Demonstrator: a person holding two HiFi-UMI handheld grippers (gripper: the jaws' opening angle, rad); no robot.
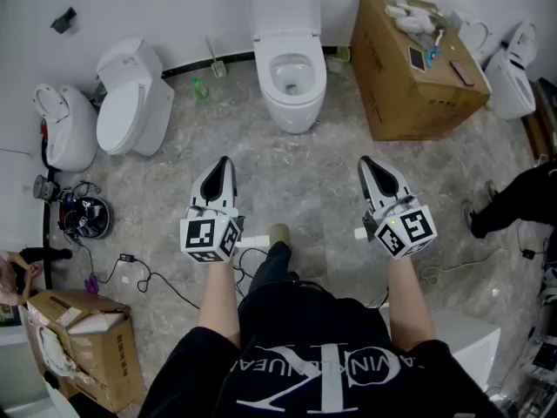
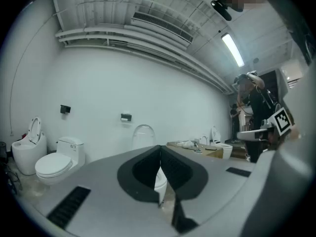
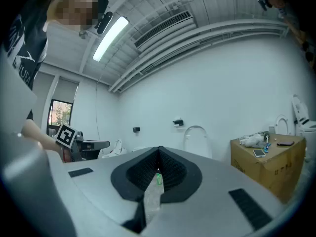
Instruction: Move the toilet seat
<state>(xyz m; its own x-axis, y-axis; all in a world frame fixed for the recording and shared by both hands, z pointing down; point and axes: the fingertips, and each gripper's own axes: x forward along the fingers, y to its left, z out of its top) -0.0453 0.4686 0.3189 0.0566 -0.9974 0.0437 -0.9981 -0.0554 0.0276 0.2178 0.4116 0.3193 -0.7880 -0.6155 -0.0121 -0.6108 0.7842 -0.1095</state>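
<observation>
A white toilet [image 1: 293, 81] stands against the far wall with its seat and lid [image 1: 283, 3] raised upright and the bowl open. Both grippers hover over the marble floor well short of it. My left gripper [image 1: 222, 165] is shut with nothing in it, pointing at the toilet's left side. To its right, my right gripper [image 1: 370, 165] is also shut and empty. In the left gripper view the closed jaws [image 2: 160, 147] aim at the raised lid [image 2: 143, 135]. The right gripper view has the shut jaws [image 3: 158, 148] left of the lid [image 3: 196, 139].
Two more toilets [image 1: 130, 103] [image 1: 65, 124] stand at the left, another [image 1: 513, 72] at the far right. A cardboard box [image 1: 418, 68] with phones sits right of the toilet. A green bottle [image 1: 199, 89], cables and a fan [image 1: 87, 216] lie left. A person [image 1: 522, 194] stands at the right.
</observation>
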